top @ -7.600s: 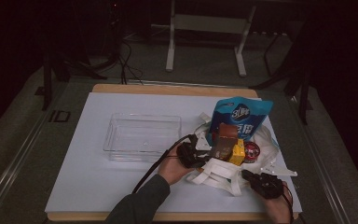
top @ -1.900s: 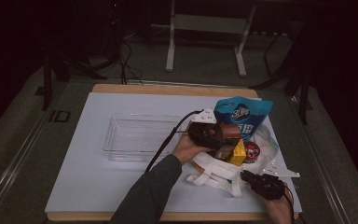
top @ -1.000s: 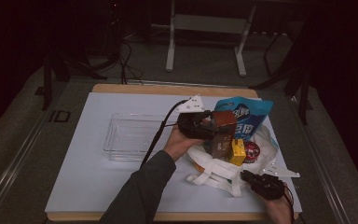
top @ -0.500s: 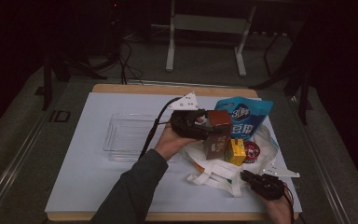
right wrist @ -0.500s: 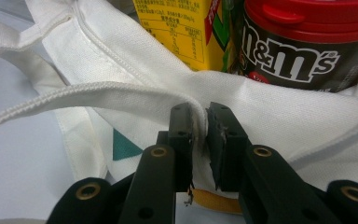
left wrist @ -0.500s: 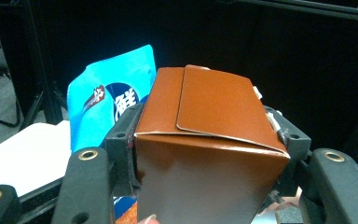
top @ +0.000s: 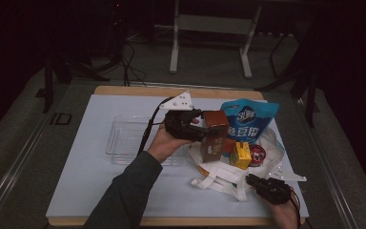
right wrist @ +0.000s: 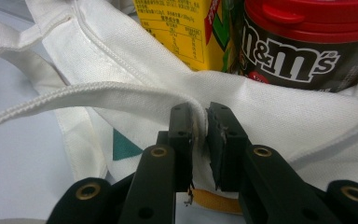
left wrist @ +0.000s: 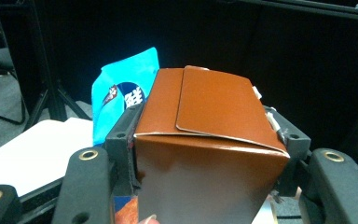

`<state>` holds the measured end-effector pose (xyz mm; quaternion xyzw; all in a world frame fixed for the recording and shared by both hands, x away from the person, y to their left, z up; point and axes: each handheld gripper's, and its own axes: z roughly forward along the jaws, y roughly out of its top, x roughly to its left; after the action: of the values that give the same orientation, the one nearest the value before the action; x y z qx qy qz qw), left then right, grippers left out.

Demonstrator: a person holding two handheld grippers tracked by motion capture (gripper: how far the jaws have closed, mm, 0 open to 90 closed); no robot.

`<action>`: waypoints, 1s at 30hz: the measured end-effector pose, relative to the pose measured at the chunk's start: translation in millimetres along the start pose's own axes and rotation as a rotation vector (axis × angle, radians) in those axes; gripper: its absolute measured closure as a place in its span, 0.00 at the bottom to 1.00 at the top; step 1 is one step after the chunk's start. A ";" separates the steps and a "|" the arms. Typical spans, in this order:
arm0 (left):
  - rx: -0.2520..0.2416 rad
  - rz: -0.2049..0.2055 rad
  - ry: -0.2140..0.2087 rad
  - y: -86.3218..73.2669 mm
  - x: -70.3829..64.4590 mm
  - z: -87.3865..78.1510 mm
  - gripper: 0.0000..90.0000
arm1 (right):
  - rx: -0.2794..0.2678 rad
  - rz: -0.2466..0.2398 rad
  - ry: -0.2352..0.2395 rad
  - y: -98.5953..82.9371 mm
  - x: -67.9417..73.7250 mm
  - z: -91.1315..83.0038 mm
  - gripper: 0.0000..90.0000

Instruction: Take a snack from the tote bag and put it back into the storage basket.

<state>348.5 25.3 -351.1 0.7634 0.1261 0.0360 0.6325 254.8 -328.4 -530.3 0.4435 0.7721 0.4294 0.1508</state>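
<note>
Your left gripper (left wrist: 205, 158) has matt black plastic jaws with brass-coloured eyelets; the brown carton (left wrist: 205, 154) between them is smooth card, faintly glossy on its front face. Behind it, upper left of the frame, the blue pouch (left wrist: 123, 98) is shiny plastic film. Your right gripper (right wrist: 199, 135) bites woven white cloth, the tote bag (right wrist: 279, 121), coarse with stitched hems. The yellow carton (right wrist: 177, 28) is printed coated paper. The candy jar (right wrist: 303, 51) is glossy plastic with a red lid. The desk (top: 95, 176) looks matt white with a wooden edge; the clear tray (top: 124, 138) is transparent plastic.

Black two-jaw tool (left wrist: 205, 154) with brass-ringed screw holes, black cable, dark grey-green sleeve (top: 124, 195).
</note>
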 end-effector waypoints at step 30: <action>-0.023 0.000 0.084 1.8 10.1 -56.5 0.47 | -0.001 0.000 0.000 -0.2 0.1 0.0 0.89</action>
<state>346.4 81.5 -339.3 0.7539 0.1521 0.0696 0.6353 254.6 -328.4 -530.5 0.4437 0.7719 0.4296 0.1509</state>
